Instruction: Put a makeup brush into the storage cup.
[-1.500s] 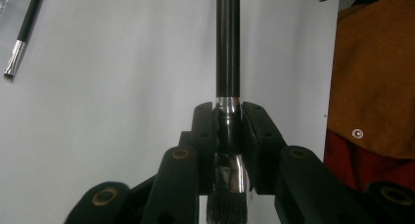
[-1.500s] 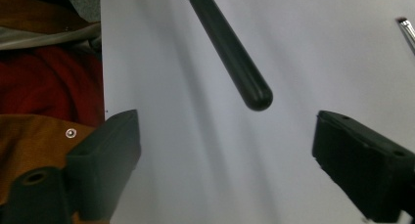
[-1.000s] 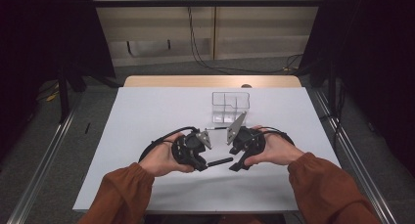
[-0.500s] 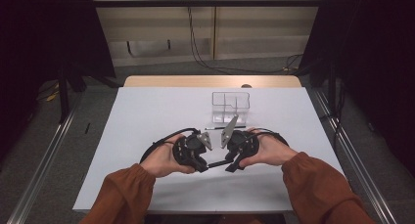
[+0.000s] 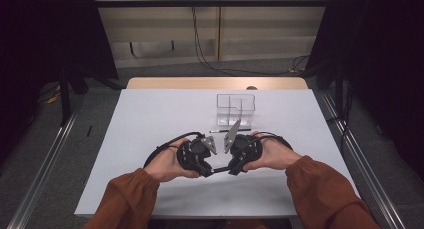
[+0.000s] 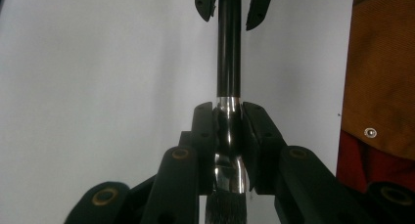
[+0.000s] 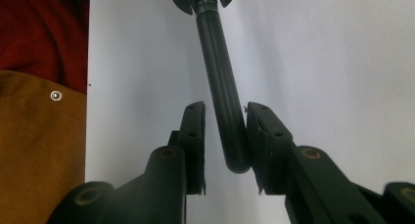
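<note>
Your left gripper [image 6: 227, 131] jaws clamp the brush [image 6: 228, 62] at its metal ferrule. Your right gripper [image 7: 226, 136] jaws have just been closing around the handle end; one pad touches, a gap remains. Brush spans both grippers above the table [image 5: 150, 114]. Clear organizer [image 5: 235, 109] beyond.

Bright even light on the white table [image 5: 150, 119], dark surroundings, soft shadows, close views slightly blurred

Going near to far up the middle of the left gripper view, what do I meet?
Brush bristles → silver ferrule clamped in the left tongs → black brush handle → right tongs, either side of the handle's far end.
</note>
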